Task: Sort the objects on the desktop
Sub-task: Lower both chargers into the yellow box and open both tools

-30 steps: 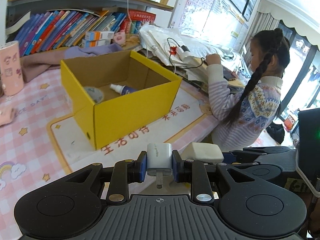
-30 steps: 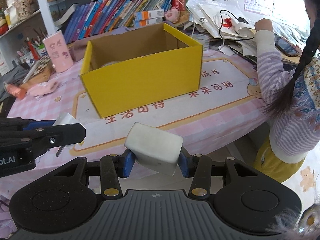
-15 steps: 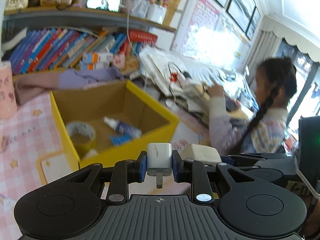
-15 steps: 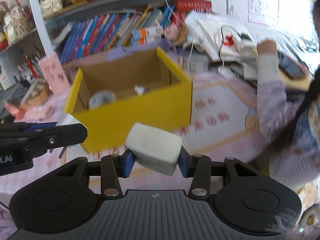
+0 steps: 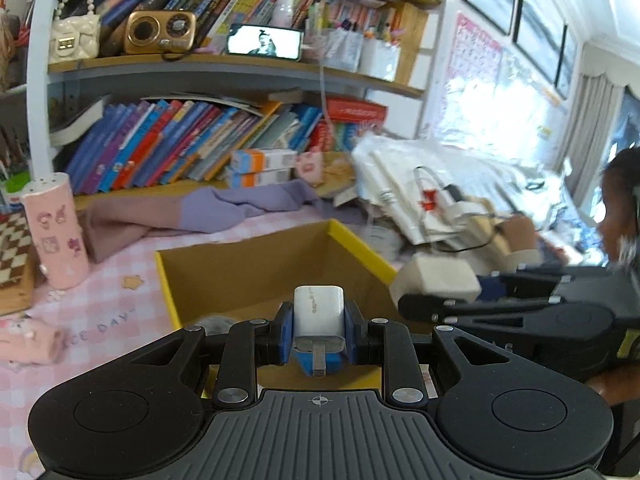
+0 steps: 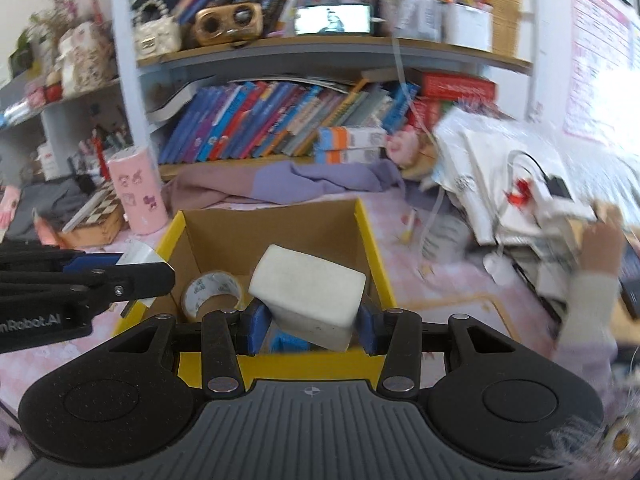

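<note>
My left gripper [image 5: 319, 330] is shut on a white charger plug [image 5: 319, 312] and holds it above the near part of the yellow cardboard box [image 5: 362, 246]. My right gripper [image 6: 308, 322] is shut on a white eraser block [image 6: 308, 288], held tilted over the same box [image 6: 370, 236]. Inside the box lie a roll of tape [image 6: 212, 290] and something blue [image 6: 290, 342]. The eraser also shows in the left wrist view [image 5: 436, 280], and the left gripper with the plug shows in the right wrist view [image 6: 138, 256].
A pink cup [image 5: 56, 232] stands left of the box on the pink checked cloth [image 5: 104, 312]. A purple cloth [image 6: 304, 180] lies behind the box under the bookshelf [image 5: 192, 140]. A child [image 6: 596, 292] works at a paper pile [image 5: 420, 192] on the right.
Both grippers have moved forward and up from the table's front edge to above the yellow box, still holding the plug and the eraser.
</note>
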Motion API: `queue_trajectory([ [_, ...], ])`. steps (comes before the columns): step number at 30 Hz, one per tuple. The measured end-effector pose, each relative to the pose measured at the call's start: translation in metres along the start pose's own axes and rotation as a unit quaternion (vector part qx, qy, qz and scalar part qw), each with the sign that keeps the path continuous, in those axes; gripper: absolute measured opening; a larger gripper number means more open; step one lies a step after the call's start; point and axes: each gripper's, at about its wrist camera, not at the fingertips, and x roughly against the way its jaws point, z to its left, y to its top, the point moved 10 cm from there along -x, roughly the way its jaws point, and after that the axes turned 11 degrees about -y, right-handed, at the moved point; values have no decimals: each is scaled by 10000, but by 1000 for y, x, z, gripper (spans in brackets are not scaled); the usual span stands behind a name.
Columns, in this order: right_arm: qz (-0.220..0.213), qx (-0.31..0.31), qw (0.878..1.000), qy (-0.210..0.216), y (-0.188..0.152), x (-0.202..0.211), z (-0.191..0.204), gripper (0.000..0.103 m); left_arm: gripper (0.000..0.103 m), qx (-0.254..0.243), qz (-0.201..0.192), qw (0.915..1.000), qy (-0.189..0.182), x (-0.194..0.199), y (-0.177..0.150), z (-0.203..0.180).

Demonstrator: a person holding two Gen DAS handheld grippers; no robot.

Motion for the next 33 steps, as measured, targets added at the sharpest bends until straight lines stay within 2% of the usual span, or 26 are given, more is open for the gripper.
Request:
queue_trajectory([
  [4, 74, 355, 9992, 148, 11, -28, 7, 41, 24, -234, 275, 9990, 271, -22, -5, 11],
  [8, 266, 736, 9965, 305, 18, -60, 18, 41, 24, -413, 596, 9967, 358, -46, -12, 15],
  [13, 751, 1059, 9901, 532, 14, -105, 31, 41, 24, -362, 988, 9937, 375, -74, -24, 21],
  [19, 1478, 1333, 9772, 739, -5, -149, 44, 41, 24, -278, 1352, 9887, 588, -89, -41, 36],
  [23, 1734, 1375, 9718, 810, -12, -161, 48, 41, 24, -117, 1395, 9883, 597, -92, -43, 40],
  [28, 1769, 1334, 9715, 846, -12, -164, 50, 43, 26, -90, 1358, 9886, 640, -92, -44, 40],
  [31, 1730, 1297, 9729, 824, -11, -165, 49, 43, 30, -101, 1309, 9890, 677, -91, -41, 39],
  [33, 1669, 1270, 9743, 822, -9, -163, 49, 45, 38, -117, 1229, 9899, 699, -87, -38, 37],
])
